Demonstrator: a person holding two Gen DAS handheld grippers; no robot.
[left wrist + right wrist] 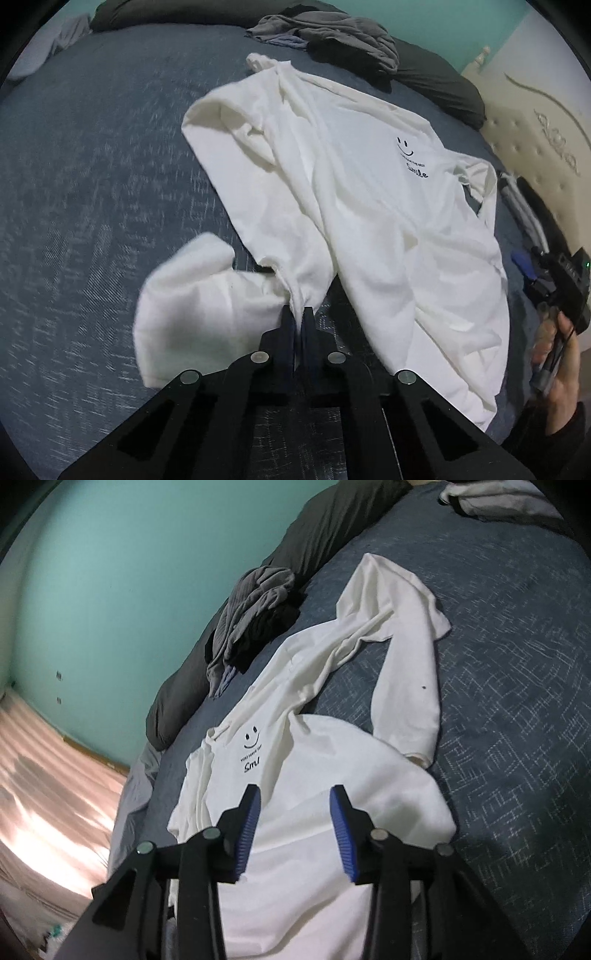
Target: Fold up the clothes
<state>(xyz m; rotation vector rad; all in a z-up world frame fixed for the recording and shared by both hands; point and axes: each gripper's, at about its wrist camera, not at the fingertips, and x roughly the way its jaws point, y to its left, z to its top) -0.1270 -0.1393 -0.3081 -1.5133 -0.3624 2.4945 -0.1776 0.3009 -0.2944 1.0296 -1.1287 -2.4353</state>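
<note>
Lying spread on the blue bed (92,192), the white shirt (369,206) has its sleeve fabric pinched tight in the left tongs (298,314); the right tongs (293,794) hover over its front, parted, gripping nothing.

The white shirt (303,812) has its hem cut off by the lower edge.

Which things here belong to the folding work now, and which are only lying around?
In the job:
- white shirt, spread on the bed
- left claw, shut on a pinch of the shirt's cloth
- right claw, open above the shirt

Just lying about:
- grey clothes pile at the bed's far side
- dark pillow
- blue bedcover underneath
</note>
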